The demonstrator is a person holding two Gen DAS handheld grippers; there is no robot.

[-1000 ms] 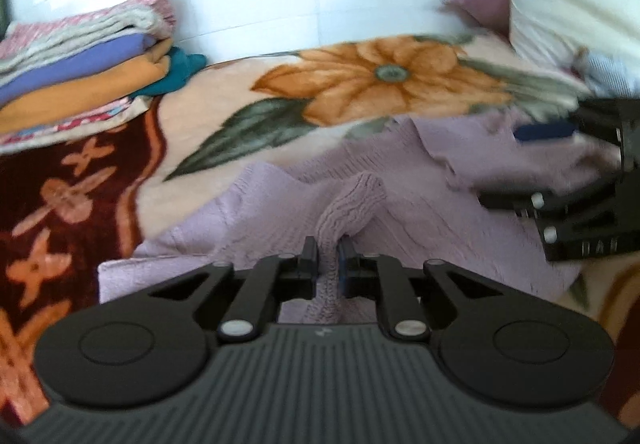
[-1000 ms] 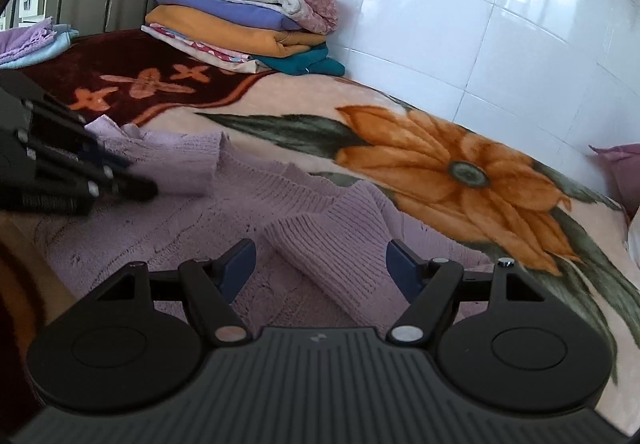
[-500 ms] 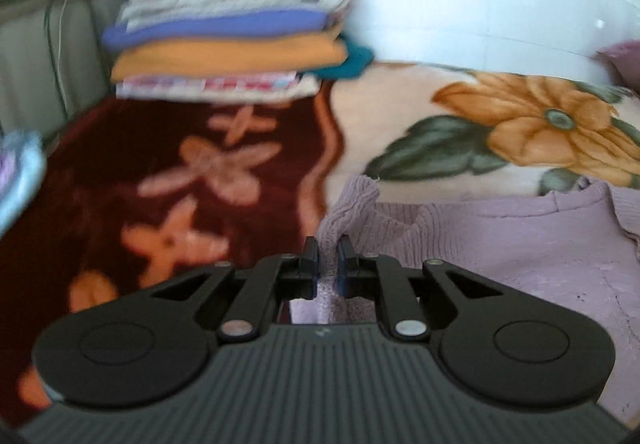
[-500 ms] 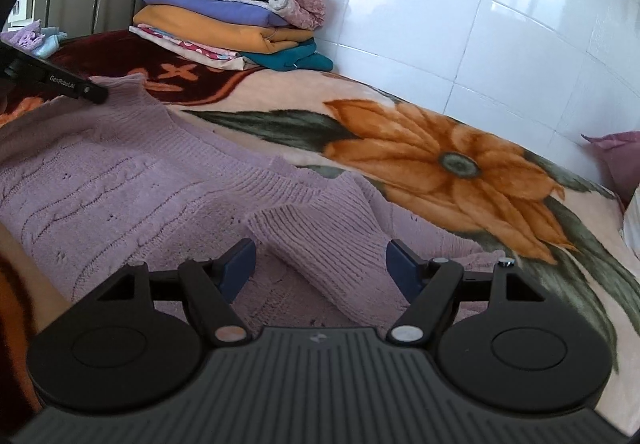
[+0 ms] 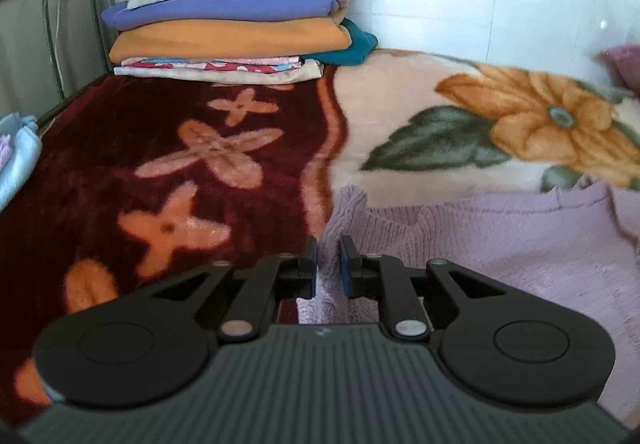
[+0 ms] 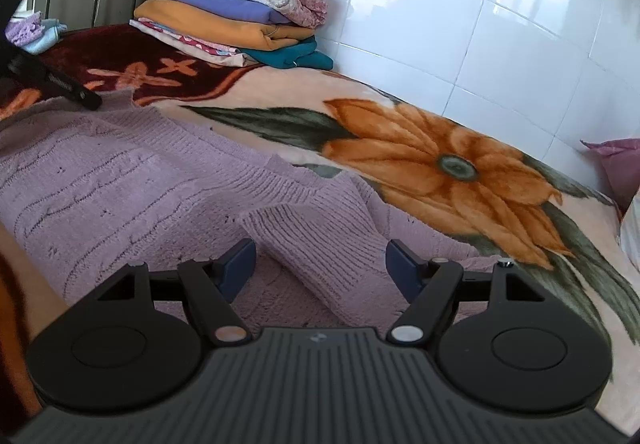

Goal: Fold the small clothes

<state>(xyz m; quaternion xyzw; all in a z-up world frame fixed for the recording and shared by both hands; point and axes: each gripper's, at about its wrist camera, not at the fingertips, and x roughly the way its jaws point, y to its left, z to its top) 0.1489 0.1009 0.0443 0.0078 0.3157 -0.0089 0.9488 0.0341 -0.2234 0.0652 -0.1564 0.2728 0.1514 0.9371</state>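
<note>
Lying spread across the near part of the bed, the lilac knitted sweater (image 6: 132, 188) covers a floral blanket (image 6: 440, 164) whose maroon border runs along the left and whose large orange flower sits to the right. The left claw (image 5: 328, 264) is closed on a corner of the sweater (image 5: 500, 240), with a narrow strip of the lilac knit pinched between its two nearly touching fingers, right where the maroon part of the blanket (image 5: 180, 164) meets the cream part. The right claw (image 6: 320, 268) stands wide open, its blue-padded fingers either side of a folded ribbed sleeve that runs toward the camera; no pad touches it. In the right wrist view the left claw (image 6: 90, 100) shows at the far left edge of the sweater. A stack of folded clothes (image 5: 232, 16) rests at the far end of the bed against the white tiled wall (image 6: 480, 4).
</note>
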